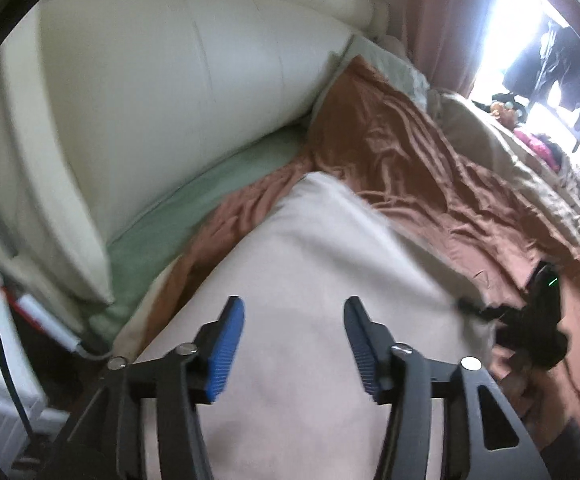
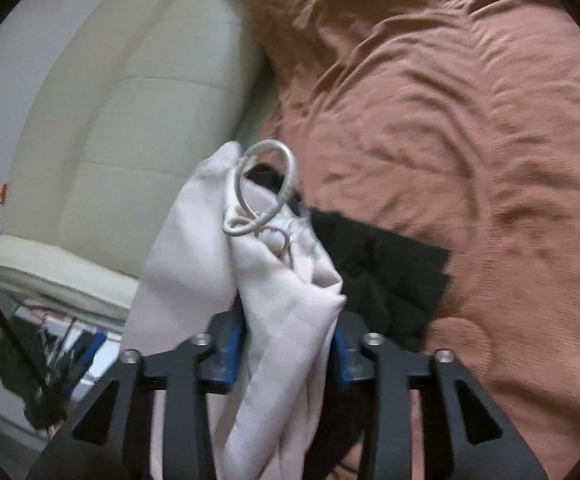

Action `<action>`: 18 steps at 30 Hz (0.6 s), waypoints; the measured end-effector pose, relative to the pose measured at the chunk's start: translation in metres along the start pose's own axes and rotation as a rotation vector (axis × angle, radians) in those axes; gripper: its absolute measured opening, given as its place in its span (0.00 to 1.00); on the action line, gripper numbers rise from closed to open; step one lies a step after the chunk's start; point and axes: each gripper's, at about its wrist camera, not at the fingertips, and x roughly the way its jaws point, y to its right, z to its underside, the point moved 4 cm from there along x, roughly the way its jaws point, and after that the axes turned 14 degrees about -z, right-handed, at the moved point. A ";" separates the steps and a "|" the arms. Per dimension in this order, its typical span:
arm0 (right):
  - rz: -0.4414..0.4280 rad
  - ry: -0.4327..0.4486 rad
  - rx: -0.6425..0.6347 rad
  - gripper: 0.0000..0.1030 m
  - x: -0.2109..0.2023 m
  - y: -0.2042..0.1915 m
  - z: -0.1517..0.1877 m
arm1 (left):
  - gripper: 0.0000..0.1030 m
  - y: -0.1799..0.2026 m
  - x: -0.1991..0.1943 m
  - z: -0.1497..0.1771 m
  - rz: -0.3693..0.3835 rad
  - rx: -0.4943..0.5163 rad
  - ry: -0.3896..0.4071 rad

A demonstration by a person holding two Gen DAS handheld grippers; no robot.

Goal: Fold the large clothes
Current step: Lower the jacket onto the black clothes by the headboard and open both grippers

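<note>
Where cream headboard stands, rust bedspread (rumpled).

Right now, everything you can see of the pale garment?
The garment is pale beige-pink, thin woven-looking cloth. One end is bunched between the right hand-held gripper pads, carrying two metal rings. The rest lies spread on the rust bedspread, below the open left hand-held gripper, partly over a black cloth.

A home bedroom: padded cream headboard, rumpled rust-brown bedspread, curtained window.
</note>
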 end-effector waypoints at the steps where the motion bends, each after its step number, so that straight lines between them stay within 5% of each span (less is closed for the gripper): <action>1: 0.032 0.024 -0.010 0.52 -0.007 -0.001 -0.006 | 0.54 -0.004 0.000 0.007 -0.015 0.004 -0.002; 7: 0.079 0.052 -0.114 0.59 -0.051 -0.027 0.005 | 0.54 -0.028 -0.001 0.035 -0.059 0.007 -0.006; 18: -0.015 -0.216 -0.066 0.59 -0.024 -0.041 0.071 | 0.54 -0.044 0.003 0.074 -0.110 0.028 -0.039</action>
